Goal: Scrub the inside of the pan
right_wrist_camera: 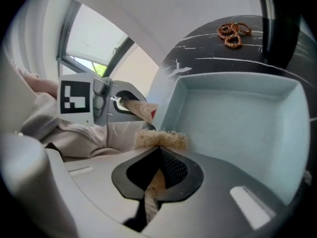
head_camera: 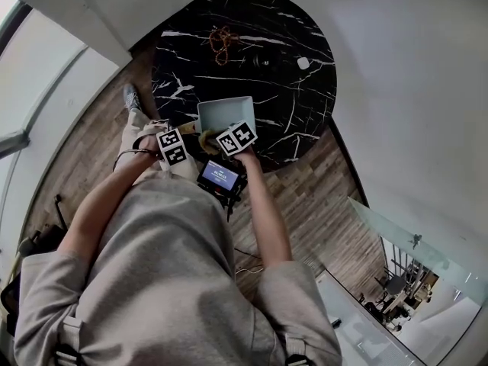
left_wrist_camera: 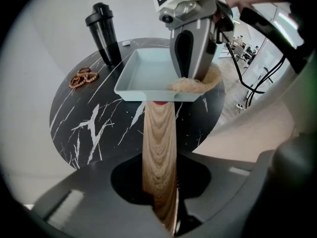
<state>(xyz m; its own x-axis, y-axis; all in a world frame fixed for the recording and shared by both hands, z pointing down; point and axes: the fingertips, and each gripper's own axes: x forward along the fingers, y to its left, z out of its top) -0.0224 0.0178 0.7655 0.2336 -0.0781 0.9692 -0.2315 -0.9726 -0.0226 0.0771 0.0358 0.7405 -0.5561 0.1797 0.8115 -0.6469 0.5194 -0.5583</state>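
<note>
The left gripper (left_wrist_camera: 161, 182) has its jaws drawn in on the wooden handle (left_wrist_camera: 159, 133) of the pan (left_wrist_camera: 130, 89). They stand only as far apart as the handle is wide, and the handle runs straight out between them to the pan's near wall. A small red mark (left_wrist_camera: 157, 103) shows where the handle meets the pan.

The right gripper (right_wrist_camera: 158, 167) is nearly closed, its jaws pinching a tan, fibrous scrubber (right_wrist_camera: 161, 139) that sticks out past their tips. In the left gripper view the scrubber sits at the pan's near rim, at the corner right of the handle. Whether it presses on the rim I cannot tell.

The pan is pale blue-grey, square and shallow. It sits at the near edge of the round black marble table (head_camera: 290, 75), with the handle reaching out over that edge toward the person. I cannot tell whether it rests on the top.

A black bottle (left_wrist_camera: 104, 33) stands at the far edge and a string of brown beads (left_wrist_camera: 82, 77) lies toward the left edge.

Each gripper's cube carries black-and-white square markers. The print on the small lit screen (head_camera: 219, 175) below the grippers is too small to read.
</note>
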